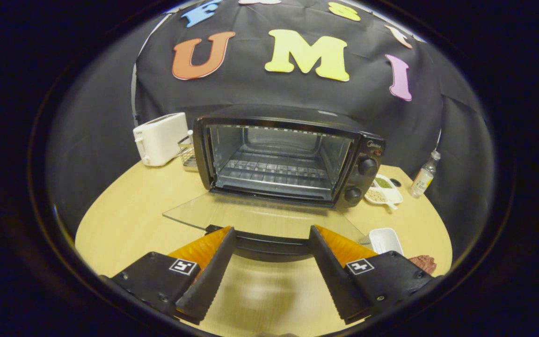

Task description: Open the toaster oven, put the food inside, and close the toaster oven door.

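Spread wide and holding nothing, the gripper (272,238) hangs low over the pale wooden table (124,220), its two fingers (208,271) angling outward with bare tabletop between them. Just ahead of the fingertips runs the dark handle bar (269,244) of the toaster oven's door; the tips sit right at it, one toward each end, though whether they touch it cannot be told.

Beyond the handle, the glass door (260,216) lies folded all the way down, flat and level above the table, and the wood shows through it. Behind that stands the toaster oven (288,157) itself, black, its mouth open to a wire rack (274,169) inside (nothing rests on it). Two round knobs (367,166) sit one above the other on its right panel.

Left of the oven stands a white toaster (159,138), with a small wire basket (186,154) tucked between the two. Right of the oven is a white divided dish (384,189) with green and tan contents, and past it a small clear bottle (424,175).

Nearer, just beside the right finger, sits a small white rectangular tray (385,240), and next to it a dark reddish-brown lump of food (424,263) on the table, well outside the oven.
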A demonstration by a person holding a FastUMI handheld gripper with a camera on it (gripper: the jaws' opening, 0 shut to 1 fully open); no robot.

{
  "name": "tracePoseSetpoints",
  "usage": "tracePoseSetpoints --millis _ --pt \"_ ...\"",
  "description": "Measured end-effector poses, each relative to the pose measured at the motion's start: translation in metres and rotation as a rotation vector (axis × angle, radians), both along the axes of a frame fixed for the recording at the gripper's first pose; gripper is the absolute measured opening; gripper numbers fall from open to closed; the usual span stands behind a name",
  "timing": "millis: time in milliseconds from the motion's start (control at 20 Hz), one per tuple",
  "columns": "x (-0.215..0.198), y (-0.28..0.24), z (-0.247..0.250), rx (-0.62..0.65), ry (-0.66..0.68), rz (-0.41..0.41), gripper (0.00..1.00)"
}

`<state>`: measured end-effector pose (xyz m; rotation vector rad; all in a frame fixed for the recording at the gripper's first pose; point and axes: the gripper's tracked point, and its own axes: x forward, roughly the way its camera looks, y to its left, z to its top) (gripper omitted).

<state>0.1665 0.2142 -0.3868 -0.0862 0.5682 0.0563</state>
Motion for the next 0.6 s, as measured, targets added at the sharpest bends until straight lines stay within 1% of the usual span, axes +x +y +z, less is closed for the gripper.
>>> tracePoseSetpoints --millis 200,350,600 --pt "-0.013 0.000 -0.034 -0.006 0.083 0.001 1.00" --pt "-0.014 0.002 -0.054 0.009 0.144 -0.007 1.00" --pt "-0.013 0.002 -0.064 -0.007 0.163 0.005 1.00"
